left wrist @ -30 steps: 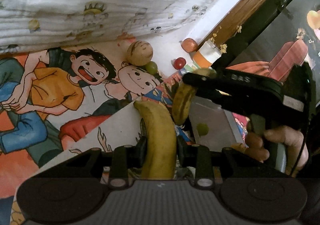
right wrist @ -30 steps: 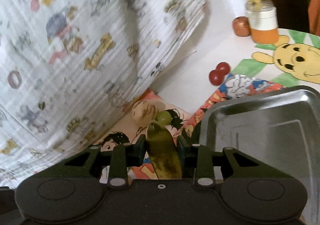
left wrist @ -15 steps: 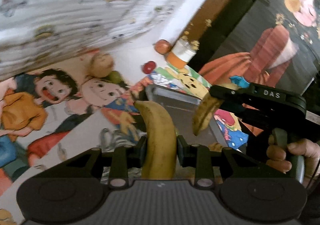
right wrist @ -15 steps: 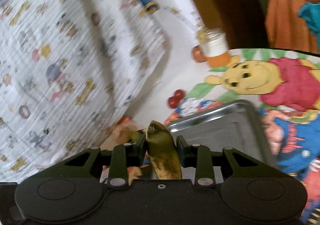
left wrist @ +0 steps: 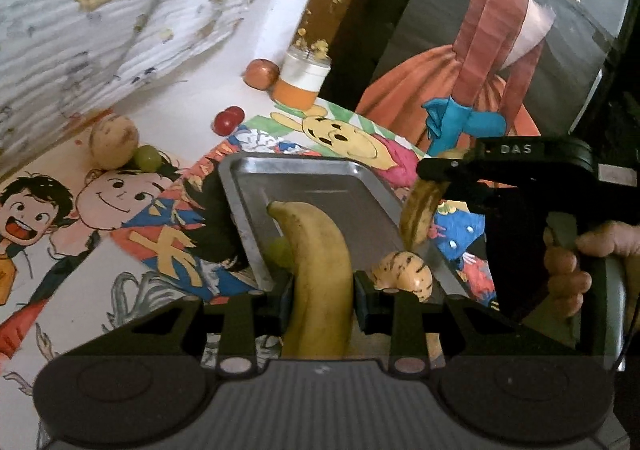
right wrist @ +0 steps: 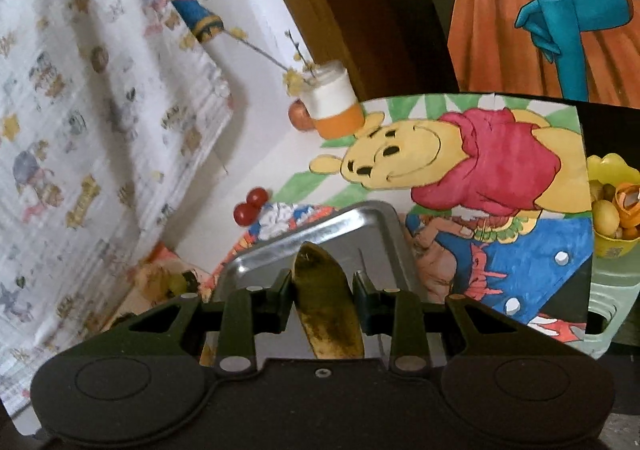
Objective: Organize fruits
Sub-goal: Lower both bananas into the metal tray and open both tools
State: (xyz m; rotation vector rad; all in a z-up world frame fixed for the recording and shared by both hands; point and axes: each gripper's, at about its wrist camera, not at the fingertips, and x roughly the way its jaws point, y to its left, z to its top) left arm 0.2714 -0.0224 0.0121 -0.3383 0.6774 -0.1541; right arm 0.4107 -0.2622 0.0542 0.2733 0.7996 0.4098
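The tray (left wrist: 240, 206) lies on the counter (left wrist: 188, 106). Far left of it lie two cherries (left wrist: 228, 120). The jar (left wrist: 302, 80) stands farther behind, a round fruit (left wrist: 260, 74) just left of it.

A yellow banana (left wrist: 320, 270) with faint brown flecks fills the lower centre of the left wrist view, over a dull silver tray (left wrist: 304, 174). Right of it hang a browner, speckled banana (left wrist: 420, 214) and a yellow fruit with dark stripes (left wrist: 404, 268). In the upper left, the white cloth (left wrist: 100, 10) bears small gold and grey cartoon prints, with two red cherries (left wrist: 228, 120) below.
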